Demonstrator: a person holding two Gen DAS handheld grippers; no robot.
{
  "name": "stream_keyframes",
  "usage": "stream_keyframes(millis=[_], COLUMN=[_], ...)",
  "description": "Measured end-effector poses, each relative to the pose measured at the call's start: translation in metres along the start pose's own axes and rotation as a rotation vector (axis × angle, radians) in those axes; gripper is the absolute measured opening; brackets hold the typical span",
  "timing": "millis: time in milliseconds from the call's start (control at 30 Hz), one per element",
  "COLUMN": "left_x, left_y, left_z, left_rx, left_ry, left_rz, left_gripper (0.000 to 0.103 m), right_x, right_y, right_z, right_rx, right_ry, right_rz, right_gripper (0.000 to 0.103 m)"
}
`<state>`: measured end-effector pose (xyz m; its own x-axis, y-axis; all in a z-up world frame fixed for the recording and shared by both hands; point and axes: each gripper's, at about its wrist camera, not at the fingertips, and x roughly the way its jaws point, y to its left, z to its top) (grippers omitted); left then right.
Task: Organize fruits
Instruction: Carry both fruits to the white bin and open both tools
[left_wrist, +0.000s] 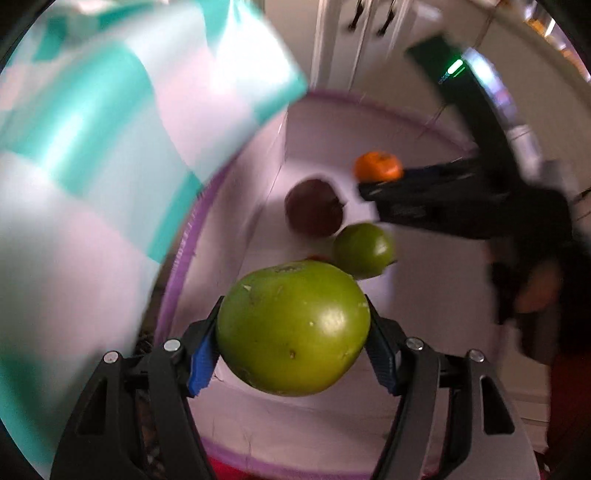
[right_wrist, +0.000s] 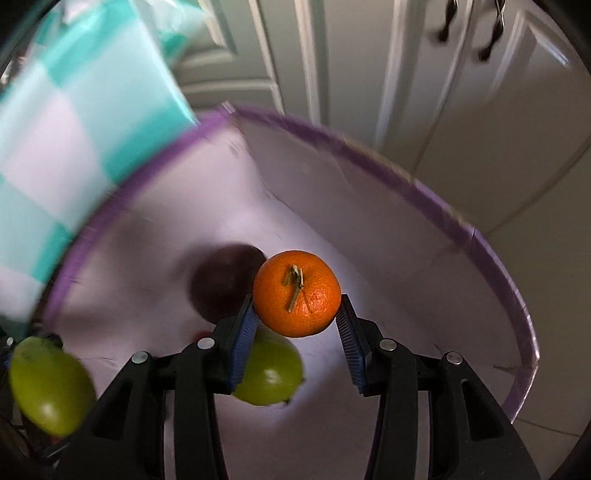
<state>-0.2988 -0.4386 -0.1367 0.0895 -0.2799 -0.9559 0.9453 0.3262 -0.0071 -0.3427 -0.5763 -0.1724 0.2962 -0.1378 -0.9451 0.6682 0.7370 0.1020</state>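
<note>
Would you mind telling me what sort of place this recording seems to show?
Probably a home kitchen or pantry corner: white panelled cabinet doors with dark curved handles stand behind a purple-rimmed white fabric basket, over which the grippers hold a small orange mandarin and a large green fruit.

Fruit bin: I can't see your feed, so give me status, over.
Left gripper shut on big green fruit, over bin. Right gripper shut on mandarin. Dark fruit and green fruit lie inside, under both.

Green fruit (left_wrist: 293, 328), orange (right_wrist: 296, 293) held above dark fruit (left_wrist: 314, 207)
</note>
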Motion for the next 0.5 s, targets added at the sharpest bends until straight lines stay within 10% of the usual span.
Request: stream_keyframes(millis=[400, 500], left_x=[0.065, 0.062], left_y=[-0.010, -0.004], left_z=[0.004, 0.004], left_rx=[0.092, 0.065], left_ry=[0.138, 0.124], left_rz=[0.076, 0.056], left_gripper=[0.068, 0.068], right_x=[0.029, 0.027], right_y=[0.009, 0.003], right_z=[0.000, 0.000], right_rx=[-0.019, 0.013], right_ry=[0.108, 0.101], right_rz=[-0.075, -0.069], right_gripper=[0.045, 0.065])
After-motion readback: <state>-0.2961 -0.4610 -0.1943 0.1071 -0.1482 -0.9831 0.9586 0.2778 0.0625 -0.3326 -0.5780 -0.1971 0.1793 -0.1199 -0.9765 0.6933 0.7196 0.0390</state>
